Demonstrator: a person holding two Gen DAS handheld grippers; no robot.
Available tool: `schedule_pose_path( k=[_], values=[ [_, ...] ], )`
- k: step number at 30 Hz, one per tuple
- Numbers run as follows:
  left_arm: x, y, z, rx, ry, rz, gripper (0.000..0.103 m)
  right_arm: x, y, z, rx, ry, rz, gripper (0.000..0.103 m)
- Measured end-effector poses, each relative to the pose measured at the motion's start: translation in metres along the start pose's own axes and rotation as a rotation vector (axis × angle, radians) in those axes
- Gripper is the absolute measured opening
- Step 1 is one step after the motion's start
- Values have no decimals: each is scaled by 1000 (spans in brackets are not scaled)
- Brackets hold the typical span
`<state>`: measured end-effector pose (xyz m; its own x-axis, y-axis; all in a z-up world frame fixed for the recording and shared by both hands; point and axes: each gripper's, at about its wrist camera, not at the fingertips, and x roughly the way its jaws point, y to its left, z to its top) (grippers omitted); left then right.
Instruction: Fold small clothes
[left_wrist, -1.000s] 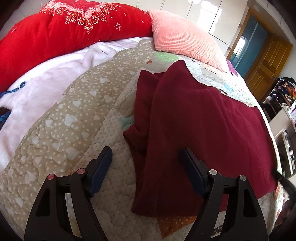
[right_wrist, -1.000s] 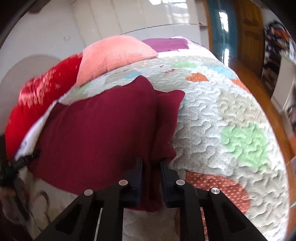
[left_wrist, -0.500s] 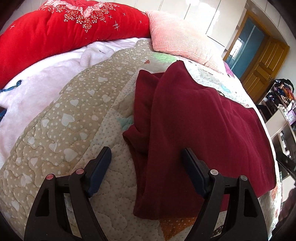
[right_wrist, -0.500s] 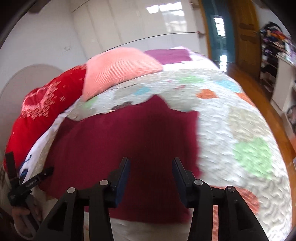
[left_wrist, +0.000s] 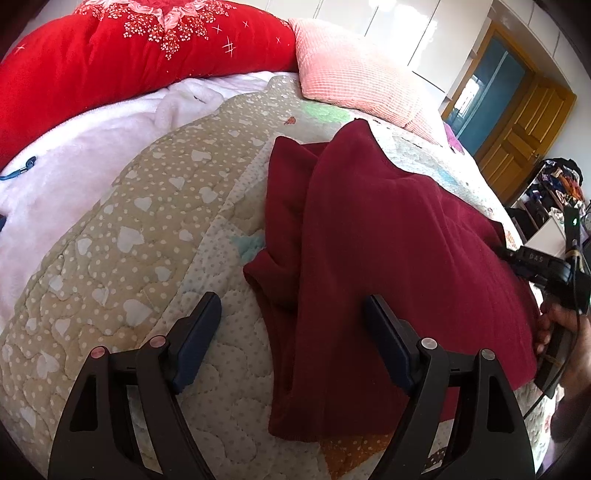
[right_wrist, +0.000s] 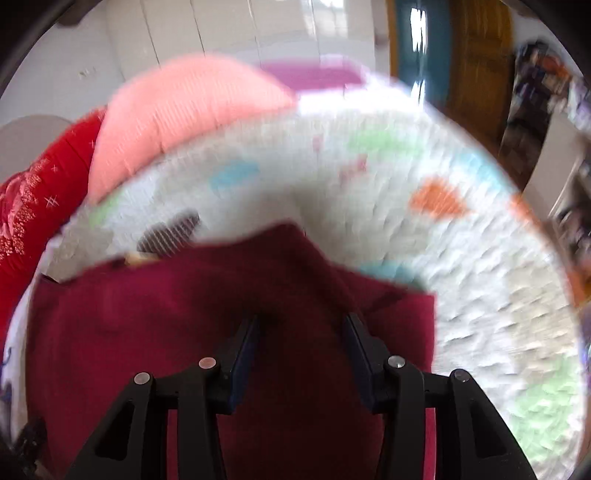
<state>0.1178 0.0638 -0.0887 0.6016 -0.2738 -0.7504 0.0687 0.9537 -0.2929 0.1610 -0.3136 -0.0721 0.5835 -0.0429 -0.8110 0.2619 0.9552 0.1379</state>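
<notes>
A dark red garment (left_wrist: 388, 240) lies partly folded on the quilt, with a narrower folded layer along its left side. My left gripper (left_wrist: 291, 301) hangs open over the garment's near left edge, one finger above the quilt and one above the cloth, gripping nothing. In the blurred right wrist view, my right gripper (right_wrist: 302, 320) stands open low over the garment (right_wrist: 184, 314), its pads apart and holding no cloth. In the left wrist view the right gripper (left_wrist: 532, 258) appears at the garment's right edge, held by a person's hand (left_wrist: 561, 332).
The quilted bedspread (left_wrist: 129, 240) covers the bed, with a white fleece blanket (left_wrist: 74, 166) to the left. A red cushion (left_wrist: 110, 55) and a pink pillow (left_wrist: 351, 74) lie at the head. A wooden door (left_wrist: 517, 129) and cluttered shelves (left_wrist: 554, 192) stand to the right.
The right gripper opened, let go of the garment's folded edge and swept over the cloth toward its middle. The left gripper stayed open in the same place.
</notes>
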Motion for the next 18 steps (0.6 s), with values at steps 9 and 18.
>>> schedule_pose_path(
  k=[9, 18],
  values=[
    [-6, 5, 1, -16, 0, -26, 81, -52, 125, -10, -295, -55, 175, 45],
    [-8, 9, 2, -33, -7, -47, 81, -7, 252, -16, -530, -65, 208, 45]
  ],
)
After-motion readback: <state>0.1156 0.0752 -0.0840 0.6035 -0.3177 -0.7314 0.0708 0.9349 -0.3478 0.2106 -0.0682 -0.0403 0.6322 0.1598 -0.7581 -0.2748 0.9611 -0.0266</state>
